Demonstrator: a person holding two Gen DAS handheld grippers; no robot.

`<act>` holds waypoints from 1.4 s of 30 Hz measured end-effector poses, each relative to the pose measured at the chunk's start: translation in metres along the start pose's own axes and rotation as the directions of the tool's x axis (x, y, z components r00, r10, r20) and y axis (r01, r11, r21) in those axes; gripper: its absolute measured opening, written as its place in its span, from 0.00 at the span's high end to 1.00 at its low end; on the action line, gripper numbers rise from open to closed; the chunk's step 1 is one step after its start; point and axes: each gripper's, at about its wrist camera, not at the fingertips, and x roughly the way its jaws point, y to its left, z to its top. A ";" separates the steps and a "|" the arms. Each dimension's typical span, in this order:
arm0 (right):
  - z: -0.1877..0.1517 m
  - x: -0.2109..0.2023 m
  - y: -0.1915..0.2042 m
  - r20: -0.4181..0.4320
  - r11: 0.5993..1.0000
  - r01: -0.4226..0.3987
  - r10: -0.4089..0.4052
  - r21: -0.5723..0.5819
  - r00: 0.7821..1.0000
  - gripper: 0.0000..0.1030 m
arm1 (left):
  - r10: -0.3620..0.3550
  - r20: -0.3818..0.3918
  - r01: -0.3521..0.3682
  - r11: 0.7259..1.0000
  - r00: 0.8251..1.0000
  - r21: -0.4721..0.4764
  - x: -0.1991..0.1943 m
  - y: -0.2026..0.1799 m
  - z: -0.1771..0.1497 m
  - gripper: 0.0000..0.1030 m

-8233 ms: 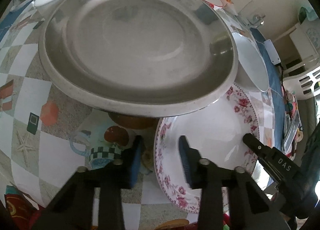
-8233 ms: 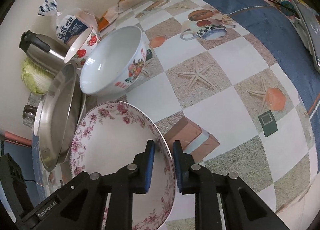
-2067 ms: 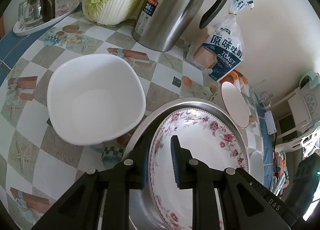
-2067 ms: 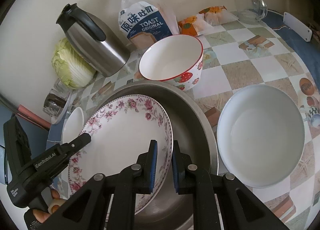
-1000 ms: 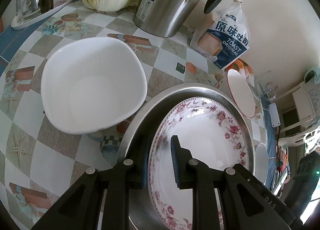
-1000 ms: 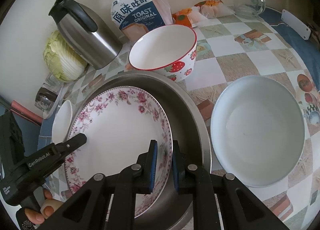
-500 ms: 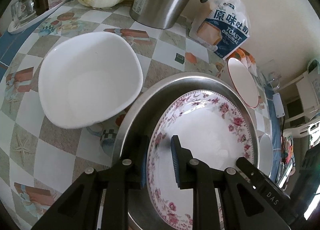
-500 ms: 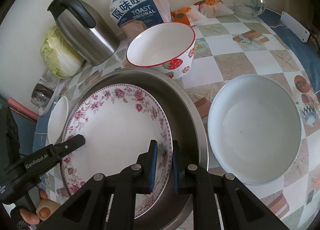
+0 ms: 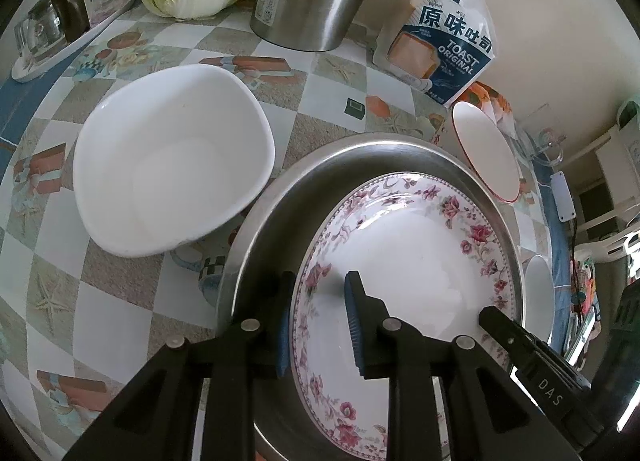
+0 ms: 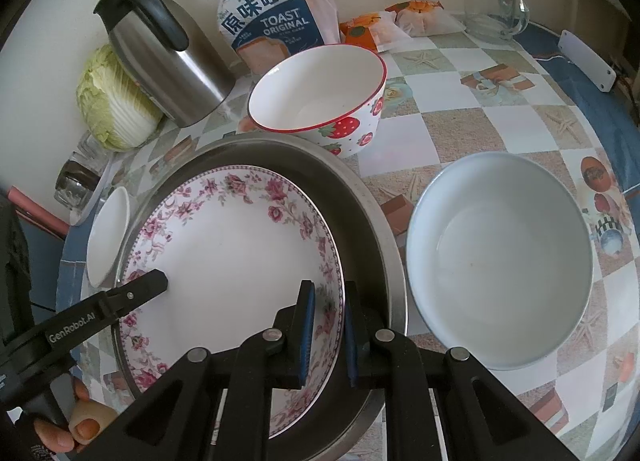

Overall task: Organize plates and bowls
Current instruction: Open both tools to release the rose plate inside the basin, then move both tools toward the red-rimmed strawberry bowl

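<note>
A floral plate with pink roses on its rim lies inside a large steel plate. My left gripper has opened a little and its jaws straddle the floral plate's near rim. My right gripper is shut on the opposite rim of the floral plate. A white bowl sits left of the steel plate. A strawberry bowl stands behind it. A plain white bowl sits to its right.
A steel thermos, a cabbage and a toast bag stand along the back wall. A tray of glasses is at the far left. Snack packets and a glass mug are at the back right.
Both grippers have lowered the floral plate down into the steel plate. My left gripper's jaws have spread apart slightly from the rim over the last half second.
</note>
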 end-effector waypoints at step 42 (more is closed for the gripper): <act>0.014 -0.054 0.004 0.153 0.994 0.109 -0.106 -0.010 0.983 0.40 | 0.102 0.139 -0.108 0.994 0.985 0.034 -0.061 -0.009 0.011 0.21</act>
